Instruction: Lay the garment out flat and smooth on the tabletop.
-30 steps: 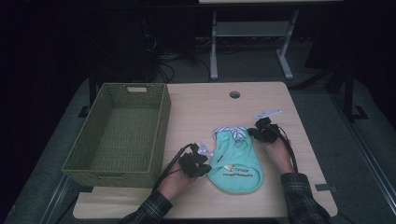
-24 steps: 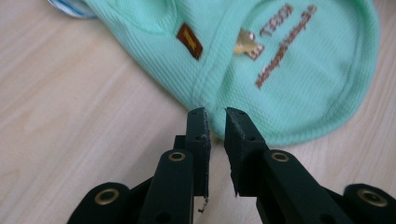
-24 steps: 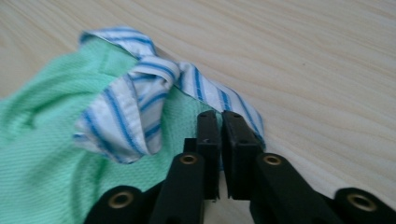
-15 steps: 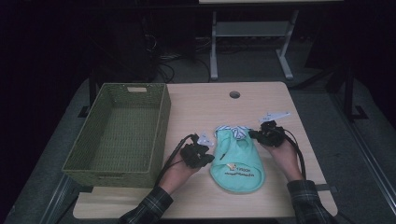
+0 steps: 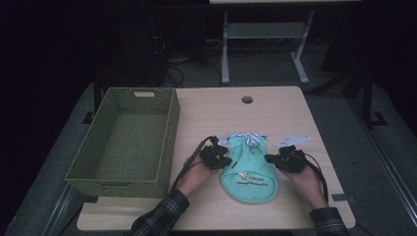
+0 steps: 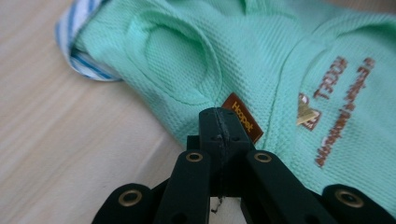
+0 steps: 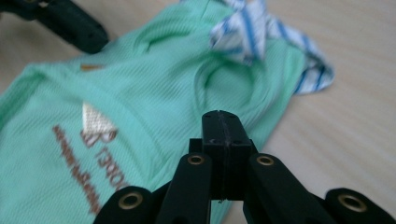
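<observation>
mint pet shirt [image 5: 248,167] flat on tabletop [image 5: 275,113] right of green basket [image 5: 125,140] | left gripper [image 6: 219,122] jaws pressed together on shirt's left edge by brown tag | right gripper [image 7: 223,125] jaws pinching right edge | step: likely lift or fold | next: both raise together

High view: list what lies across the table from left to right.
Green basket → left gripper → mint-green garment → right gripper.
</observation>
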`<state>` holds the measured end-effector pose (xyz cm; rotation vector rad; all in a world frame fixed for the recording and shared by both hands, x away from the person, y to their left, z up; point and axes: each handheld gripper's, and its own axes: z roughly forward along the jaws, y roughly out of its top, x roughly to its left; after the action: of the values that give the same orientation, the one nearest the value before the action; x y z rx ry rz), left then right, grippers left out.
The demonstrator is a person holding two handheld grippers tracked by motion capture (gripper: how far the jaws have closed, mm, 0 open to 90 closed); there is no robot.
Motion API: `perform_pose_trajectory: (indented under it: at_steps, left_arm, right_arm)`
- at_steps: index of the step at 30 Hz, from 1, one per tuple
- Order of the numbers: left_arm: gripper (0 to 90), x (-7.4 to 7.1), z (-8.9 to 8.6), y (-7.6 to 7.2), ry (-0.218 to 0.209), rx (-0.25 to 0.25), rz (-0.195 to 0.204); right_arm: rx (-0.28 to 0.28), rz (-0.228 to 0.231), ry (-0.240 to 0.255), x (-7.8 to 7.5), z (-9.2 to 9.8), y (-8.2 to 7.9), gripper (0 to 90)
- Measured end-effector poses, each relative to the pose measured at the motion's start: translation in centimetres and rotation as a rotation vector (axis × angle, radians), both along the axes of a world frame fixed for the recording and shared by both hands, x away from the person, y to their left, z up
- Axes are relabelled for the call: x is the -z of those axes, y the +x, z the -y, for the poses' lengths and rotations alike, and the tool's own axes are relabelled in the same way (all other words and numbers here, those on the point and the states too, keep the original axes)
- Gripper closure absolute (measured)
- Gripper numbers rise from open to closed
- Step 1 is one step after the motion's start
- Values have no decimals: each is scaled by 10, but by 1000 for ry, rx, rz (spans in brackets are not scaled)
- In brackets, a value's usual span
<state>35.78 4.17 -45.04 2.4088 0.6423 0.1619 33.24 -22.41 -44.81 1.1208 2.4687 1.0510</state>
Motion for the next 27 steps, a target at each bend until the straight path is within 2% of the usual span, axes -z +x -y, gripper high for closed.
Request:
perform_pose_trajectory:
  at_steps: [2,9,10,19,24,25,27]
  left_arm:
    - [895,5,3,-3,32,13,0]
    - [895,5,2,-11,34,22,-6]
    - [895,5,2,-16,34,28,-12]
    - [895,3,1,-40,47,82,-42]
    - [895,3,5,-53,37,118,-67]
    - [895,3,8,-57,22,119,-79]
    - [894,2,10,-61,38,150,-76]
  right_arm:
    - [-8,-13,-10,5,0,-6,895]
    - [-10,-46,-26,14,2,-13,895]
    - [-8,-54,-31,16,1,-13,895]
    - [-18,-43,-38,17,-2,-10,895]
    - [-30,-37,-43,17,-3,-9,894]
    - [-31,-37,-43,17,-2,-9,894]
    - [-34,-36,-43,17,-3,-9,894]
